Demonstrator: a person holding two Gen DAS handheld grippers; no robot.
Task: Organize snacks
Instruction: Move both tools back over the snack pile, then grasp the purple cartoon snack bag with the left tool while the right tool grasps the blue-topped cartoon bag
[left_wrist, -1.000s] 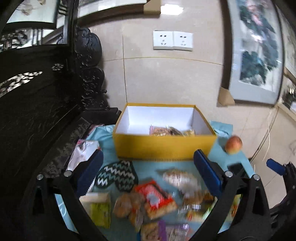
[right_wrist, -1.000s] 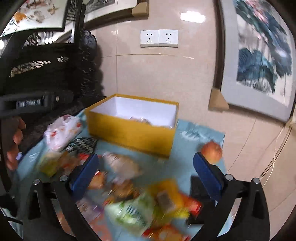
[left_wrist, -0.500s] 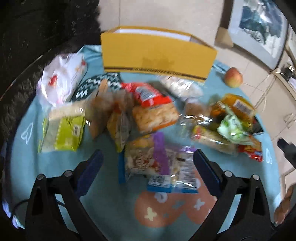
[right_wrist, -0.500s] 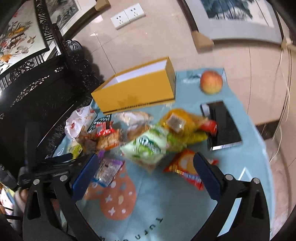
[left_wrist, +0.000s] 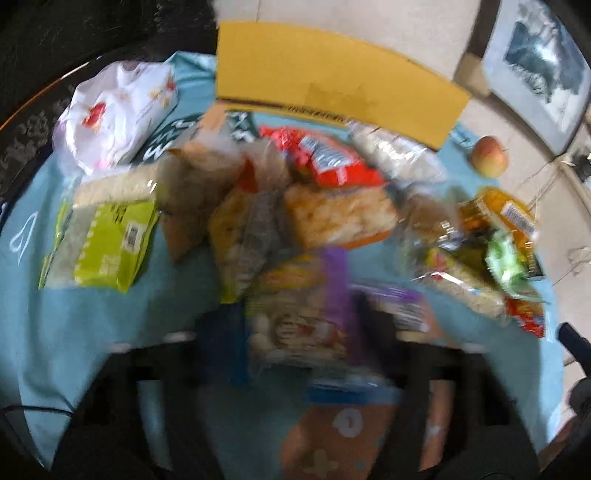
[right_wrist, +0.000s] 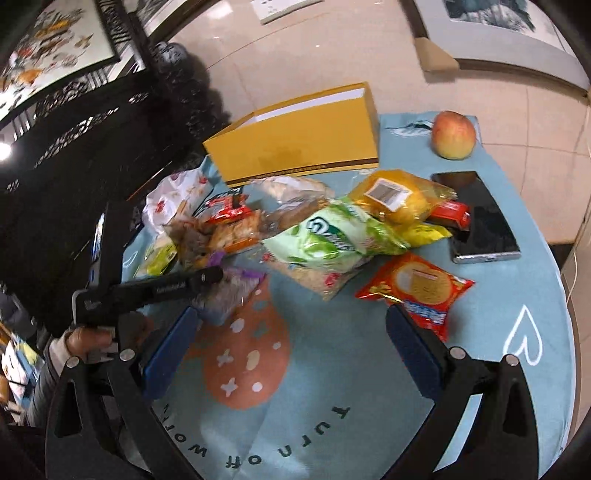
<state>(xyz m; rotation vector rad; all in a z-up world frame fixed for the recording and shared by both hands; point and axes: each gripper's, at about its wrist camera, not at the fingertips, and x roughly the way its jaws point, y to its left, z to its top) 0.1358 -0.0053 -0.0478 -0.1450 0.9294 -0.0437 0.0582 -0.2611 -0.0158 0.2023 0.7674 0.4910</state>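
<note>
Purple snack packet (left_wrist: 310, 314) sits between closing left tongs (left_wrist: 299, 332), seemingly pinched; right tongs (right_wrist: 288, 339) gape empty.

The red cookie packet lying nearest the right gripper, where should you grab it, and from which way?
Probably the blue-printed end seal of the red cookie packet. It lies flat on the teal mat, its near end pointing toward the open right gripper. That crimped edge is thinner than the round cookie in the middle. Come in low from the near side, away from the phone and the heap.
</note>
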